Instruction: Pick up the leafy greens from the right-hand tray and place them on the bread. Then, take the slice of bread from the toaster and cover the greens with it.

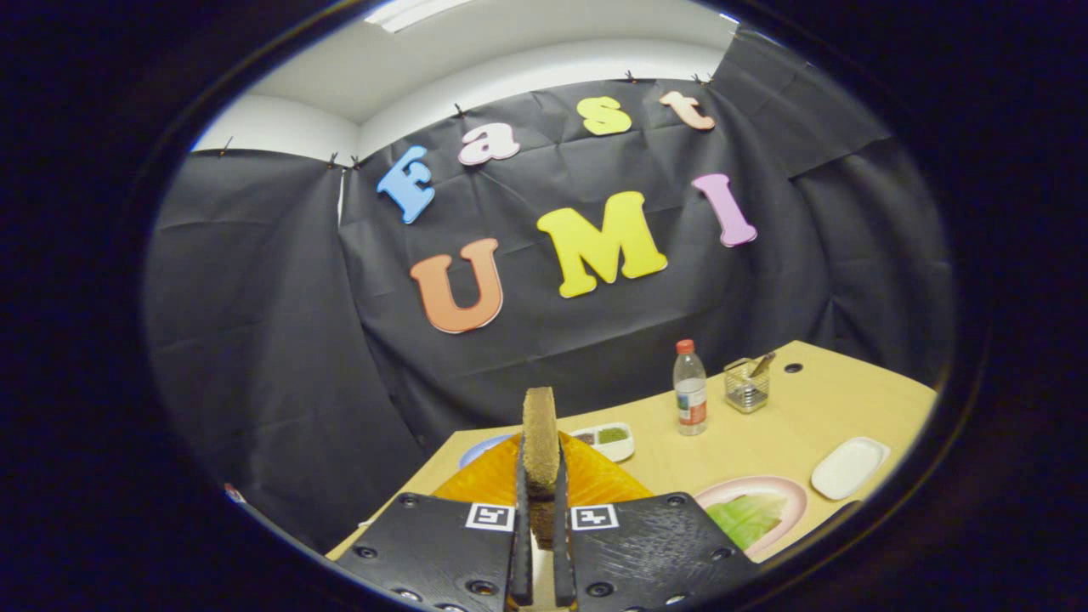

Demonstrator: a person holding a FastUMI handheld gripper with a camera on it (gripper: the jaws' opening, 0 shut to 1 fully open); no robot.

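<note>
The gripper [541, 501] clamps a brown slice of bread [540, 438] upright between its 2 fingers, above an orange toaster [595, 480]. Beside them, pale green leafy greens [746, 517] lie on a pink round plate [790, 493]. Beyond on the light wooden surface [850, 408] stand a clear plastic bottle [690, 389] and a small white rectangular tray [848, 467].

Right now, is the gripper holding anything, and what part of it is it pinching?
Yes. The gripper holds the slice of bread upright, its two fingers pressing on the slice's flat faces at its lower part, while the top sticks up above them.
</note>
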